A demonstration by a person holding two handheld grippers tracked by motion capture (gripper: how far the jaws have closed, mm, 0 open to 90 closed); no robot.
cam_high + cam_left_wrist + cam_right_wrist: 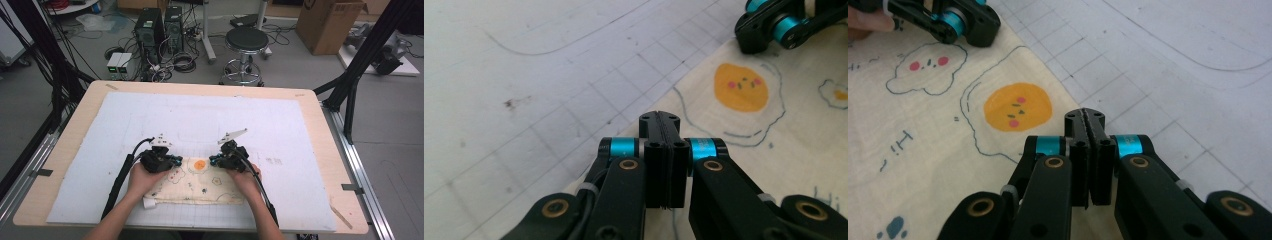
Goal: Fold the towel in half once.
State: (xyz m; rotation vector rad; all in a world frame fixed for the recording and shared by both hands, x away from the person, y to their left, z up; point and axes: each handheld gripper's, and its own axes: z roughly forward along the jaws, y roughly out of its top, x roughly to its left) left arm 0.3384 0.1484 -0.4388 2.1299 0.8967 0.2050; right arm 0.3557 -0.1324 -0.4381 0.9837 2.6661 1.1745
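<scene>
Cloth (pixel 200 182) edge under both hands.

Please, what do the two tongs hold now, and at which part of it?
Both tongs, left and right, look shut on the far edge of the printed cloth.

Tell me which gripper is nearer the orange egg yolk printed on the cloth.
Roughly equal. The yolk lies between them on the cloth: left gripper to its left, right gripper to its right, perhaps marginally closer.
</scene>
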